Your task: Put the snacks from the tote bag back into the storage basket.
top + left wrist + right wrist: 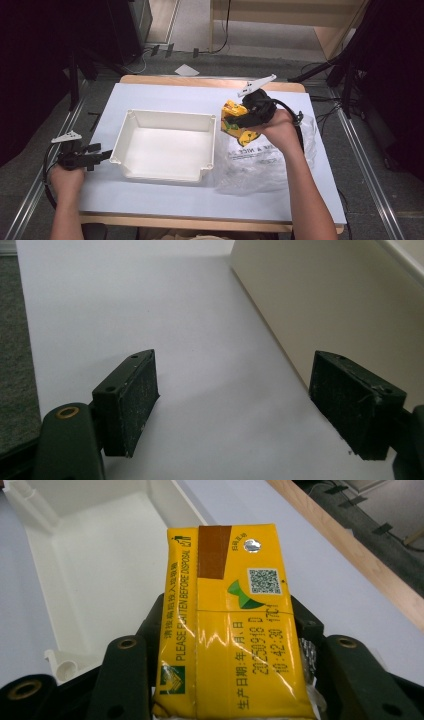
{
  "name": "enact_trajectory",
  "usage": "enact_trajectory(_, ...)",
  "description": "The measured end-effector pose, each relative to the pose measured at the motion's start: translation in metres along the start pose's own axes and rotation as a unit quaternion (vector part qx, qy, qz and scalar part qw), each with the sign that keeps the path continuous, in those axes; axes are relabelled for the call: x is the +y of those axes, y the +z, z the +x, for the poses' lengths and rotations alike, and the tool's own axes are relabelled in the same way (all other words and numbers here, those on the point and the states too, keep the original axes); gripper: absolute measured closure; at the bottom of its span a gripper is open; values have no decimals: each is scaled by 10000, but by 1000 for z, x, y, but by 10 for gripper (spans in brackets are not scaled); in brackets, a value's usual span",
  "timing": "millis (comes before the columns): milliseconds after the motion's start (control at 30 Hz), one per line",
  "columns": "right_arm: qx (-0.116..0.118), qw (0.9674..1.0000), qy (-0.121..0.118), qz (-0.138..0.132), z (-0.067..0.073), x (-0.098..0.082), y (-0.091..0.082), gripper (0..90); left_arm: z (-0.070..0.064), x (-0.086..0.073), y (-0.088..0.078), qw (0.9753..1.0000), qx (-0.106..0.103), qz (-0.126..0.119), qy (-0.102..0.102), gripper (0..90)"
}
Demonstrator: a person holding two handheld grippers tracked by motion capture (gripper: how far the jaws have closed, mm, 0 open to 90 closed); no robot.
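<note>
A yellow drink carton [233, 122] with printed text and a foil straw hole sits between the jaws of my right gripper [239, 122], which is shut on it just right of the white bin [165, 172]. In the right gripper view the carton [227, 625] lies flat between the black jaws, its top toward the bin [45, 575]. My left gripper [102, 152] rests open at the table's left edge, beside the bin's left wall. Its two black pads [132, 400] stand wide apart over the bare white tabletop [150, 315], with the bin wall [325, 305] on the right.
A crumpled clear plastic bag [260, 167] with black print lies on the table under my right forearm. The white bin is deep and rectangular. Wooden table edges show at the back and front. Stands and cables surround the table on the floor.
</note>
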State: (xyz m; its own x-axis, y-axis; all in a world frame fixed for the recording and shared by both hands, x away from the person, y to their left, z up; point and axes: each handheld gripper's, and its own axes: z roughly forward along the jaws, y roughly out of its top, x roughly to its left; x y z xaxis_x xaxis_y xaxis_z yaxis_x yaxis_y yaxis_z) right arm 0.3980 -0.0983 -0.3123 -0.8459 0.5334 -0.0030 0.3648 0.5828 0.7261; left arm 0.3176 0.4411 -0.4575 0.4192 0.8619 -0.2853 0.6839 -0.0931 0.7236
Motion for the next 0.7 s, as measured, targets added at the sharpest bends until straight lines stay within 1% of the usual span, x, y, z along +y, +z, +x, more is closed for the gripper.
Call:
enact_trajectory(33, 22, 10000, -57, -31, 2, 2, 0, 519, 0, -1, -1, 10000, -8, -5, -9, 209)
enact_trajectory(100, 93, 9999, -77, -68, 4, 5, 1, 519, 0, -2, -2, 10000, 6, -12, -4, 209)
enact_trajectory(200, 140, 9998, -126, -77, 6, 8, 3, 519, -1, -2, -4, 10000, -20, -44, 47, 209)
enact_trajectory(300, 147, 9997, -187, -28, 9, 11, 7, 519, -2, -4, -5, 10000, -38, -23, 74, 209)
enact_trajectory(367, 194, 9996, -224, -4, 12, 13, 10, 519, -2, -4, -5, 10000, -27, -31, 76, 209)
enact_trajectory(500, 230, 9991, -343, -10, 16, 18, 13, 520, -2, -6, -7, 10000, 3, -33, 56, 209)
enact_trajectory(533, 228, 9993, -307, -12, 18, 19, 13, 520, -1, -6, -9, 10000, 26, -23, 58, 209)
enact_trajectory(567, 221, 9990, -397, -37, 21, 21, 14, 520, -1, -6, -9, 10000, 36, -44, 42, 209)
enact_trajectory(633, 227, 9989, -407, -40, 23, 22, 14, 520, 0, -7, -10, 10000, 64, -58, 6, 209)
enact_trajectory(700, 309, 9985, -447, -64, 26, 25, 17, 521, 0, -7, -10, 10000, 73, -40, 6, 209)
